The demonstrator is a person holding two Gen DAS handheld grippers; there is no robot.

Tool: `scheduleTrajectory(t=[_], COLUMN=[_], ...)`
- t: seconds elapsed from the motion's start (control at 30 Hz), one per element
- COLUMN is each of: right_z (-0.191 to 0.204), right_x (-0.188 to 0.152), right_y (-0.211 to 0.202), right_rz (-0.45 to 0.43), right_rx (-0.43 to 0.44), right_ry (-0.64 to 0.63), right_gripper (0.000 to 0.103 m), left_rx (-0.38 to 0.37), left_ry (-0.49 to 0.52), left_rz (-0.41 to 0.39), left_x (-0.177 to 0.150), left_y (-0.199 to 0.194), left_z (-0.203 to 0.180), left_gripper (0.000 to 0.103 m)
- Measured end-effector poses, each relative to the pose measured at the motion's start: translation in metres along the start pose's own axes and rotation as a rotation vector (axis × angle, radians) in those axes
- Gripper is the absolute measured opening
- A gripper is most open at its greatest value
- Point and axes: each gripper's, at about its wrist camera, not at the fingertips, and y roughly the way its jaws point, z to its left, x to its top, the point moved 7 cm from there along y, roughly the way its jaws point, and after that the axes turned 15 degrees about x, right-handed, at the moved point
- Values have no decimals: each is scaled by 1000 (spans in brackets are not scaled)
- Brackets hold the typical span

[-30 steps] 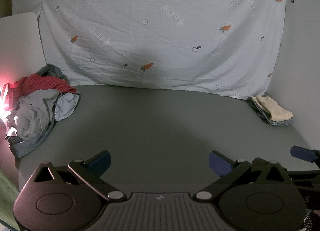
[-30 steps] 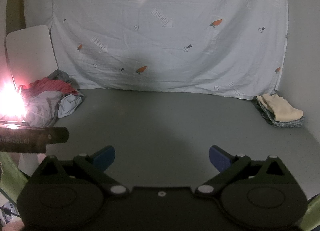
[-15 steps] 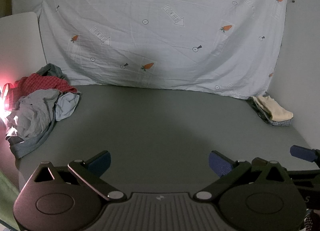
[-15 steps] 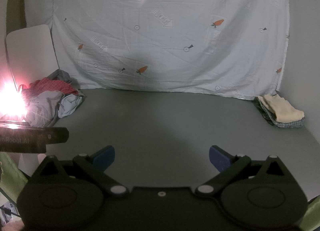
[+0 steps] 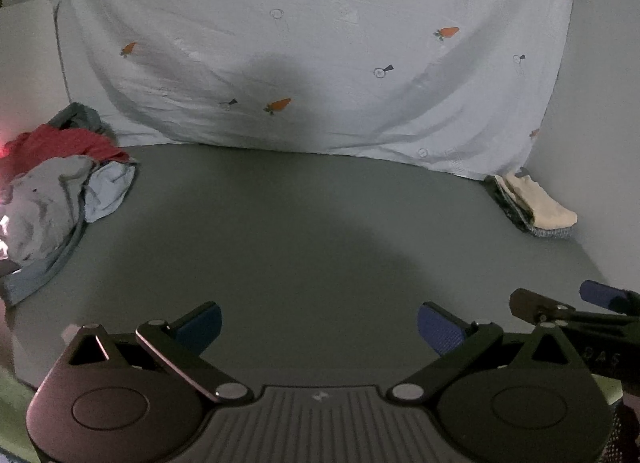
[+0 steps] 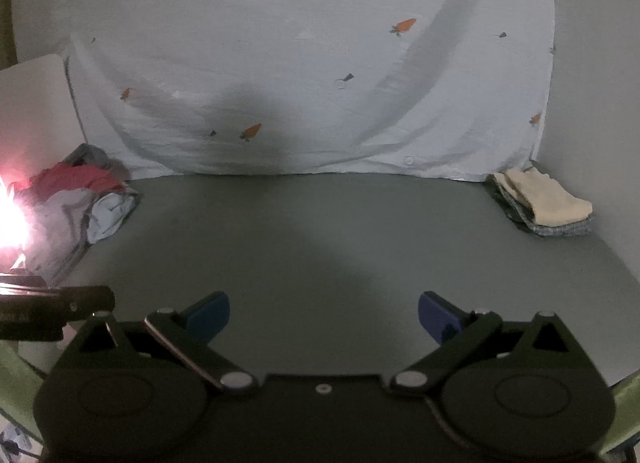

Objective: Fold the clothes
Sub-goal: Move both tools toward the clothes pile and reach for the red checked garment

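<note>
A small folded stack (image 6: 540,205) sits at the far right of the table (image 5: 320,231), so part of the job looks done; the unfolded pile (image 5: 60,191) of red, grey and pale blue clothes waits at the far left. Left gripper (image 5: 318,323) and right gripper (image 6: 322,315) hover over the near edge, fingers spread wide, holding nothing. Compared with a second ago, both cameras have moved forward and tilted, and the backdrop sheet (image 6: 320,63) looks blurred

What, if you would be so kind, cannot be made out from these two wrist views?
- Unfolded pile: left wrist view, garments overlap; their number and kinds are unclear.
- The pile's left part: right wrist view, washed out by glare.
- Folded stack: both views, lower layers covered by the cream garment.
- Backdrop sheet: print blurred.
</note>
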Motion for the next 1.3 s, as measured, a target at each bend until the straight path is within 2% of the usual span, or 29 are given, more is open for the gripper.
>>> scheduleTrajectory(t=[0.13,0.2,0.33,0.43,0.53,0.63,0.67,0.7,0.77,0.83,0.9,1.0,1.17,1.23,1.3], right_z=[-21,-34,-55,-61,-54,-42,-38,-32,-18,7,31,67,136,168,202], right_x=[11,17,35,53,72,86,88,90,92,97,101,108,120,126,131], right_y=[20,37,86,121,153,182,191,200,219,238,256,285,343,372,402], right_rz=[-14,2,41,73,76,86,95,108,132,130,128,125,130,136,138], right_rx=[-16,-6,49,79,97,119,132,152,189,196,203,214,236,248,265], right_ry=[-2,5,12,-2,-73,-139,-145,-150,-163,-211,-259,-331,-422,-448,-511], right_gripper=[102,102,101,96,88,80,76,67,59,50,32,29,28,27,27], left_rx=[2,-11,-38,-41,-75,-99,-102,-94,-56,-7,57,136,227,266,317], left_ry=[12,-21,-129,-218,-323,-468,-506,-536,-574,-570,-540,-486,-410,-385,-360], left_rz=[14,41,149,213,268,322,320,318,315,299,274,229,139,89,55], left_x=[13,23,44,57,68,73,74,75,78,83,90,105,140,151,157], left_y=[23,37,68,79,96,117,122,126,136,145,157,182,231,251,269], left_z=[-22,-27,-26,-16,2,23,29,36,54,76,103,147,228,259,287], left_gripper=[103,103,103,103,103,102,102,102,102,102,102,101,93,78,76])
